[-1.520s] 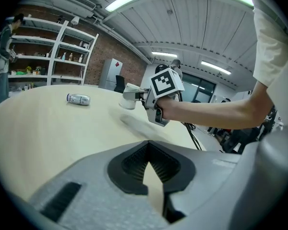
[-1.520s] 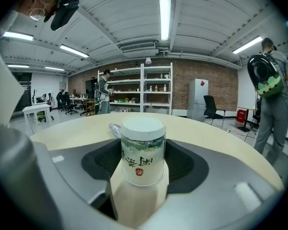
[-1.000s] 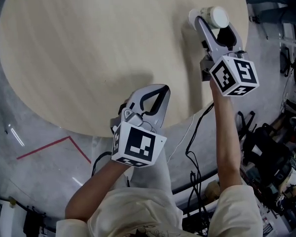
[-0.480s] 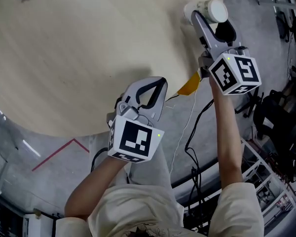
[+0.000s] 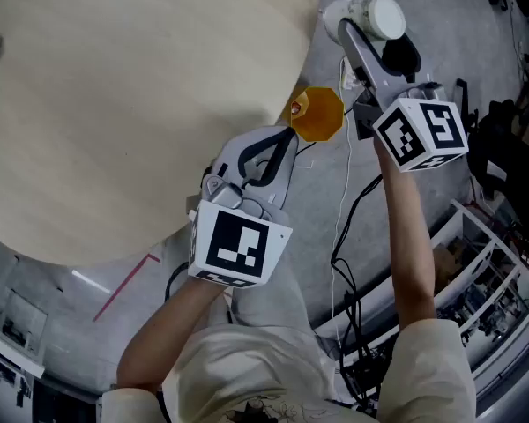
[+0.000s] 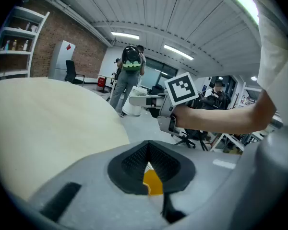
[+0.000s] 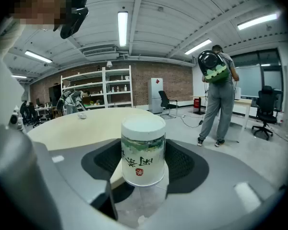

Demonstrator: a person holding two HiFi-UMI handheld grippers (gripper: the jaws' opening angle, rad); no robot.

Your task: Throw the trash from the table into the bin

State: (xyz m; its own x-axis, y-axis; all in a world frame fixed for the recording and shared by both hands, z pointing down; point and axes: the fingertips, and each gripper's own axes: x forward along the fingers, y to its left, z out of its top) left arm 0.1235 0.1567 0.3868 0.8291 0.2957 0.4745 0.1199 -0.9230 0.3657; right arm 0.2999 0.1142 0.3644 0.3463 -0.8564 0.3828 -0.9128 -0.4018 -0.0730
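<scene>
Standing right by them: closest in, the left gripper [image 5: 286,139] is hanging just off the edge of the round wooden table [image 5: 141,104], angled a bit downward, jaws pressed together at the tips with nothing in them. The orange you can glimpse through the gap behind its pads is just the floor bin showing through, not anything it's gripping. My guess is that hand is only tagging along out of the way. A little past it, down on the grey floor right beside the table edge, the orange hexagonal bin [image 5: 317,113] is sitting with its mouth up, which looks like the drop target. Above and just beyond that, the right gripper [image 5: 363,32] is holding a white paper cup with green print [image 7: 143,150], jaws spread fairly wide and clamping it across the body, cup upside down with its rim toward the gripper's palm. So the trash is already off the table, out over the floor near the bin but not over its opening yet. Gripping it round the middle makes sense, since it'll just fall clear once the jaws let go. Farther back, a small grey crumpled scrap [image 7: 81,115] is lying on the tabletop, probably next. Way behind, a person with a green backpack [image 7: 216,95] is standing.
</scene>
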